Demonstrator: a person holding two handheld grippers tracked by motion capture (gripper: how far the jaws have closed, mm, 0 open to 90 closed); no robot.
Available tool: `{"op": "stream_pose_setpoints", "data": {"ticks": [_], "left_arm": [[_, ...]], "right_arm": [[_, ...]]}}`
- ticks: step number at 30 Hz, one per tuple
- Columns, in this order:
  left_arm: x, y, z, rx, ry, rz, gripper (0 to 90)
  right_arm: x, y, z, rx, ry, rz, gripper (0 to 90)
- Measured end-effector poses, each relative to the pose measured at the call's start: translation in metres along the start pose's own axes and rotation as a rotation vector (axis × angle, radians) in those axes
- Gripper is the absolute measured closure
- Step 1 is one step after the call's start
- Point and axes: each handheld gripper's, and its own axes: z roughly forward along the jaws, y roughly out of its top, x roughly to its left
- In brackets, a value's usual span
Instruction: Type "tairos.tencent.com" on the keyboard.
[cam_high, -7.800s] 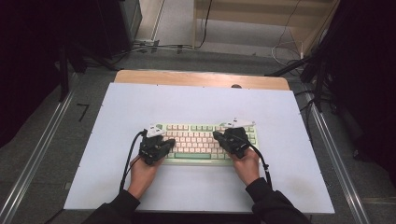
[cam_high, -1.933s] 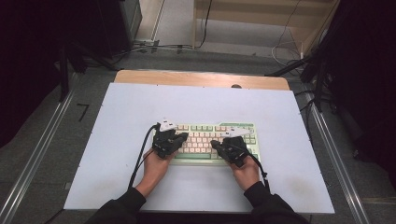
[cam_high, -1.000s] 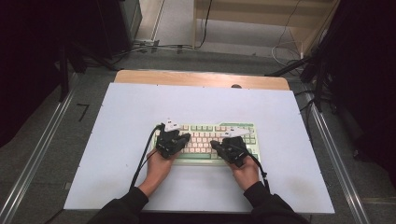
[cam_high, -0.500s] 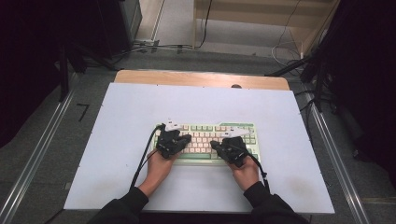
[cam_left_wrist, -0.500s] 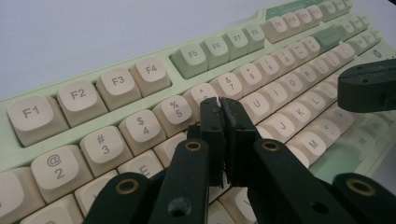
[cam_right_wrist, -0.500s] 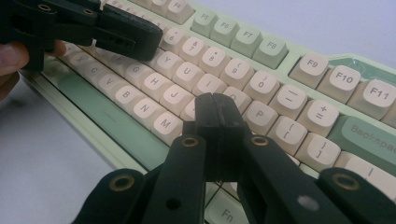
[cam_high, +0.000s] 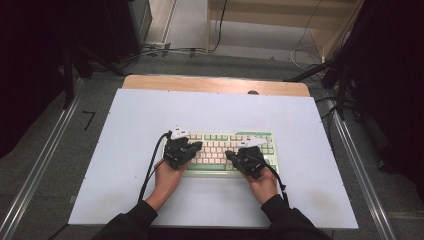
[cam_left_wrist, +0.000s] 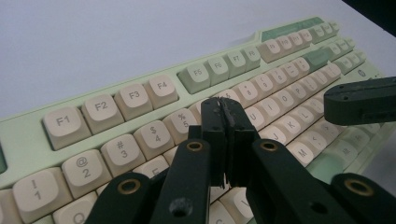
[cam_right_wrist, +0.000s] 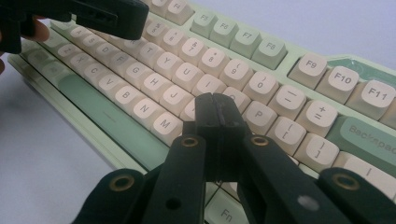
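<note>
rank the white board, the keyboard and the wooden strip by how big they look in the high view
1. white board
2. wooden strip and keyboard: they look close in area, and hands cover part of the keyboard, so no firm order.

Keyboard (cam_high: 220, 150): pale green case, cream keycaps, green space bar and function keys; lies flat, lengthwise across the white bench (cam_high: 125, 165), near its middle.
</note>
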Motion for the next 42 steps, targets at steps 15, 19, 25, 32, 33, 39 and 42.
{"op": "stream_pose_setpoints", "data": {"ticks": [15, 19, 25, 32, 33, 39, 42], "left_arm": [[0.009, -0.002, -0.009, -0.005, 0.023, -0.008, 90.0], [0.012, -0.003, -0.011, -0.01, 0.033, -0.014, 90.0], [0.016, -0.005, -0.011, 0.001, 0.049, -0.011, 90.0], [0.017, -0.007, -0.009, 0.007, 0.063, -0.006, 90.0], [0.017, -0.007, -0.009, 0.011, 0.062, -0.005, 90.0], [0.018, -0.008, -0.009, 0.014, 0.066, -0.008, 90.0], [0.02, -0.01, -0.009, 0.019, 0.069, -0.01, 90.0]], "right_arm": [[0.0, 0.0, -0.001, -0.001, 0.0, 0.002, 87.2], [0.0, 0.0, -0.001, 0.0, -0.001, 0.001, 87.2], [0.0, 0.0, -0.001, -0.001, -0.001, 0.002, 87.2], [0.0, 0.0, -0.001, -0.001, 0.0, 0.002, 87.2], [0.0, 0.0, -0.001, -0.001, 0.001, 0.002, 87.2], [0.0, 0.0, -0.001, -0.001, 0.001, 0.002, 87.2], [0.0, 0.0, 0.0, 0.001, 0.0, 0.001, 87.2]]}}
